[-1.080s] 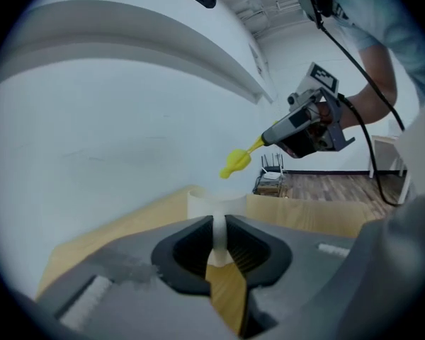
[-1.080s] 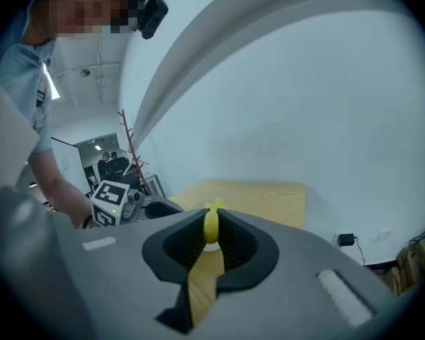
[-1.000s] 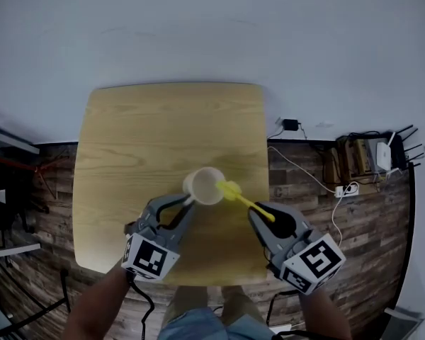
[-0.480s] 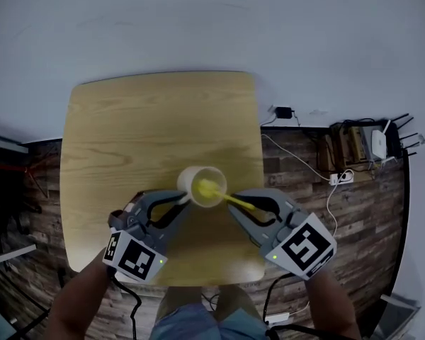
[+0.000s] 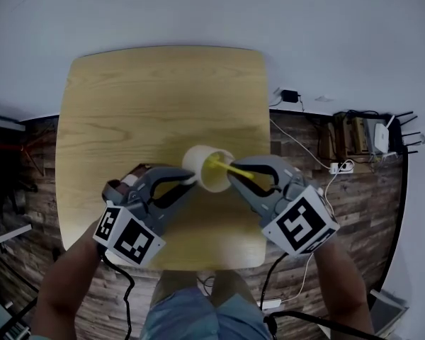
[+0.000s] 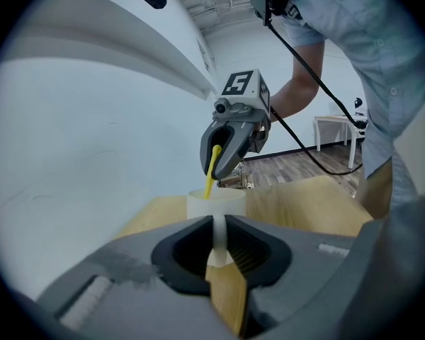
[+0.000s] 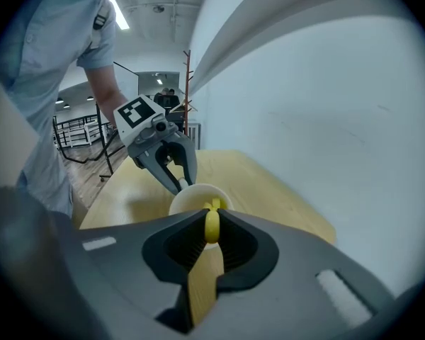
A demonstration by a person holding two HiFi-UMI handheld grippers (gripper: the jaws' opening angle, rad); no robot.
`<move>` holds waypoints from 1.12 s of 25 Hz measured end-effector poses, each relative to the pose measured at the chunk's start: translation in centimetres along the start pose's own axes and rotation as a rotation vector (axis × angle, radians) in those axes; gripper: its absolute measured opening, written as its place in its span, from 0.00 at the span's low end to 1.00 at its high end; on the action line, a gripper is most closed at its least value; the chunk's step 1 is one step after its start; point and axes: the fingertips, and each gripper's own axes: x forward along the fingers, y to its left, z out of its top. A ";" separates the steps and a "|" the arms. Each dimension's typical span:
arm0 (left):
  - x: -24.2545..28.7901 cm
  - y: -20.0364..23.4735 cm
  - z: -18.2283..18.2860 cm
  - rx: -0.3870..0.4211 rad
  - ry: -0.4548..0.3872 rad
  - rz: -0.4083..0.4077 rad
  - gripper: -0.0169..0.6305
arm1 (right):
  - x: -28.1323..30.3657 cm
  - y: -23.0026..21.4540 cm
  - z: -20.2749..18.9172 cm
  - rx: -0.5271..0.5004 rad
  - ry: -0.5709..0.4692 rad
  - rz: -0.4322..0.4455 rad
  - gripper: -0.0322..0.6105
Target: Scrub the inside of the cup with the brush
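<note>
Cup (image 5: 202, 163): hanging tilted over the table (image 5: 163, 91), near its front edge, mouth facing right.
Left gripper (image 5: 190, 180): pinching the cup's handle; bracing it firmly against the scrubbing.
Right gripper (image 5: 234, 176): clamping the brush (image 5: 223, 166) by its stem, head sitting inside the cup.
Scrubbing: sweeping the head round wall and base, pressing lightly, avoiding levering the cup loose.

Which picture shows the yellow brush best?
The head view: the brush shows from its handle in the right gripper to its head inside the cup. The left gripper view shows only the handle above the rim. The right gripper view looks along it, so it shows end-on.
</note>
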 end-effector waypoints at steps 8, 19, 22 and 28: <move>-0.1 -0.4 0.2 0.024 -0.002 0.018 0.14 | 0.3 0.0 -2.6 0.048 0.129 -0.003 0.11; 0.3 -0.5 0.4 0.051 0.002 0.056 0.14 | 0.0 1.7 -4.1 0.234 0.213 0.099 0.11; 0.5 -0.8 0.6 0.079 0.009 0.055 0.14 | -0.1 2.4 -3.9 0.272 0.202 0.136 0.11; 0.6 -1.4 1.0 0.135 0.019 0.040 0.14 | -0.1 3.1 -1.7 0.310 0.128 0.146 0.11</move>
